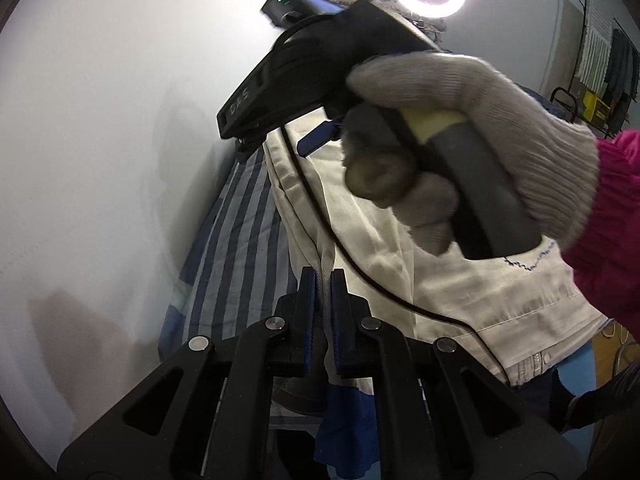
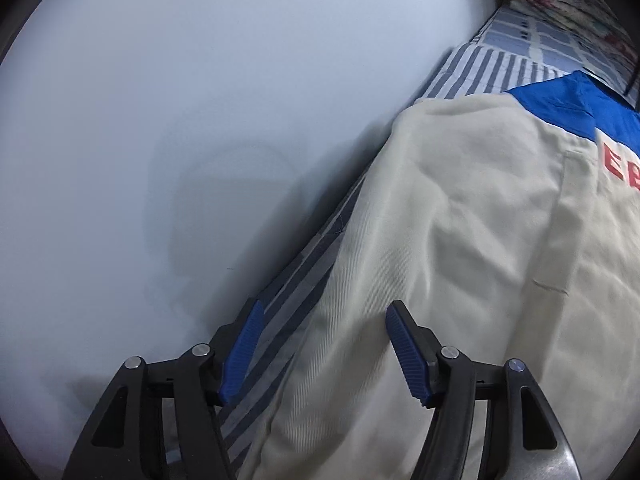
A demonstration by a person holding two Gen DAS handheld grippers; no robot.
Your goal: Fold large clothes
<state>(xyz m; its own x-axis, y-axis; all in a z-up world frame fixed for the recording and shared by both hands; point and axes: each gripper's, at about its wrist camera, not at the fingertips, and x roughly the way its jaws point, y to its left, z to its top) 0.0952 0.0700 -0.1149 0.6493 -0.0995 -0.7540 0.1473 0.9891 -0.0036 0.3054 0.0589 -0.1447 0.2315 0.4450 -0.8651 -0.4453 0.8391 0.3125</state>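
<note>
We saw the pale wall (image 2: 200, 120) from 9 to 12 o'clock. A striped bed sheet (image 1: 236, 240) ran beside it. The cream jacket (image 2: 460, 260) lay on the sheet, its blue yoke at 2 o'clock. Gloved hand (image 1: 480, 140) gripped the right tool (image 2: 324, 344), jaws apart, empty. Left tool (image 1: 324, 280) pinched shut on a cream jacket fold.

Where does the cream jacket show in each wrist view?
Left wrist: cream jacket fills centre to lower right, behind the gloved hand.
Right wrist: it fills the right half, blue yoke at upper right.
Shared landmark: the striped sheet along the jacket's left edge, against the wall.
</note>
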